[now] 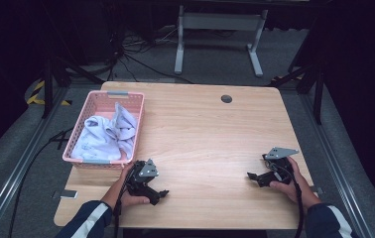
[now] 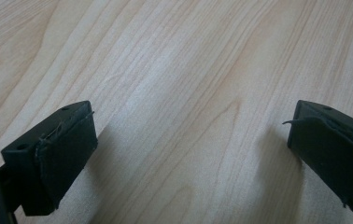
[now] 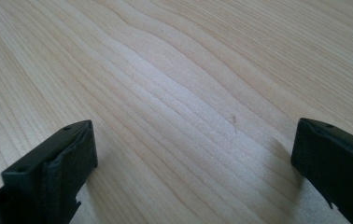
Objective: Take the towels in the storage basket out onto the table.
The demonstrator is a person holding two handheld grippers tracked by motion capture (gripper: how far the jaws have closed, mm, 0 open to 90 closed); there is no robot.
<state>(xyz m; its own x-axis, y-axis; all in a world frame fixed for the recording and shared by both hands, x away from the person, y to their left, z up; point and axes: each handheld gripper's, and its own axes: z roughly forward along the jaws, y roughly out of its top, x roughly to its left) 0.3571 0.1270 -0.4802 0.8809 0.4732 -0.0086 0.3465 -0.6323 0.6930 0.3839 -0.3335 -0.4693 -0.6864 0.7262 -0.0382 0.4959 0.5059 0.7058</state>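
High view: wooden desk (image 1: 210, 134) with a pink basket (image 1: 87, 115) at its far-left, holding a crumpled white-and-pale-blue cloth (image 1: 107, 135). Left tool (image 1: 161, 195) sits near the desk's near-left edge, just near of the basket's near-right corner, gripped by the person's left hand (image 1: 132, 191); grey plate on top, jaws pointing right. Not touching basket or cloth as far as I can tell. Right tool (image 1: 253, 177) is at near-right, well apart from the basket, held by the right hand (image 1: 288, 183), jaws pointing left toward the desk's middle. Dark sleeves with a white stripe come in from the bottom. Small round grey grommet (image 1: 226, 98) at the far edge of the desk. Beyond the desk, grey floor with cables and a white frame stand.

Left gripper view: both black jaws stand wide apart, bare wood grain between them, nothing held. Pad edges look a bit frayed.

Right gripper view: same, jaws spread wide over bare desk, nothing between them, low and close to the surface.
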